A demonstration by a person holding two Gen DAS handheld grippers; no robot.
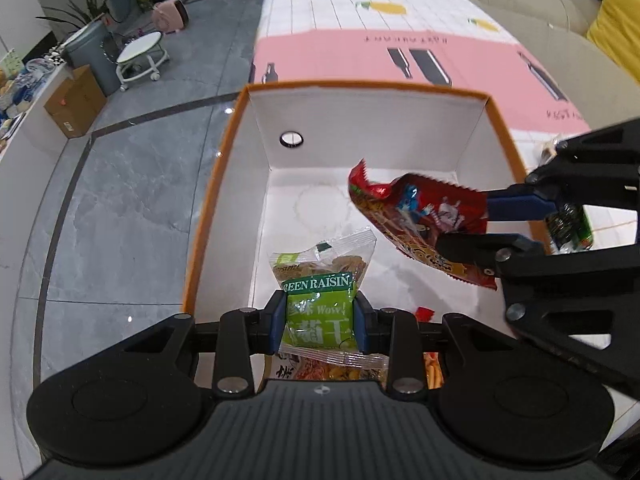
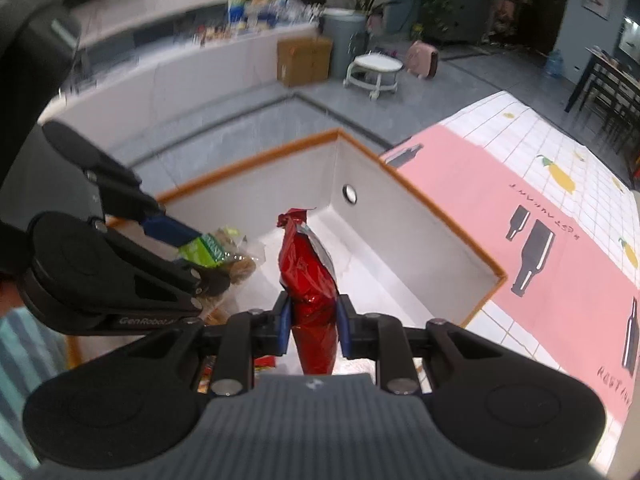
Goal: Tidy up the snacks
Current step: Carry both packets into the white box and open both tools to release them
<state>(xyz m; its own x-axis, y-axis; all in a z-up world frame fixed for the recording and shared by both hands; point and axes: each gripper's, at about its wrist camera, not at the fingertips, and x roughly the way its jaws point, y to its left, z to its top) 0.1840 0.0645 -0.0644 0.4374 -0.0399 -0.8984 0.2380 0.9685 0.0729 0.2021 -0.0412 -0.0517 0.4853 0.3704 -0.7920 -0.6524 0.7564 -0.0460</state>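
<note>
Left claw [image 1: 319,320] clamped on raisin pack [image 1: 320,300], right claw [image 2: 312,320] on red pouch [image 2: 308,276]; lower both into box [image 1: 360,128] mid-frame, release separately.

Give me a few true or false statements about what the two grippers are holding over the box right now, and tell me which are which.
1. The left gripper is shut on a green raisin packet. True.
2. The right gripper is open with nothing in it. False: it is shut on a red packet.
3. Both packets are held over the box. True.
4. The box is black inside. False: its walls are white, with an orange rim.
5. One box wall has a round hole. True.
6. The box sits on bare wood. False: a pink and white cloth lies beyond it.
</note>
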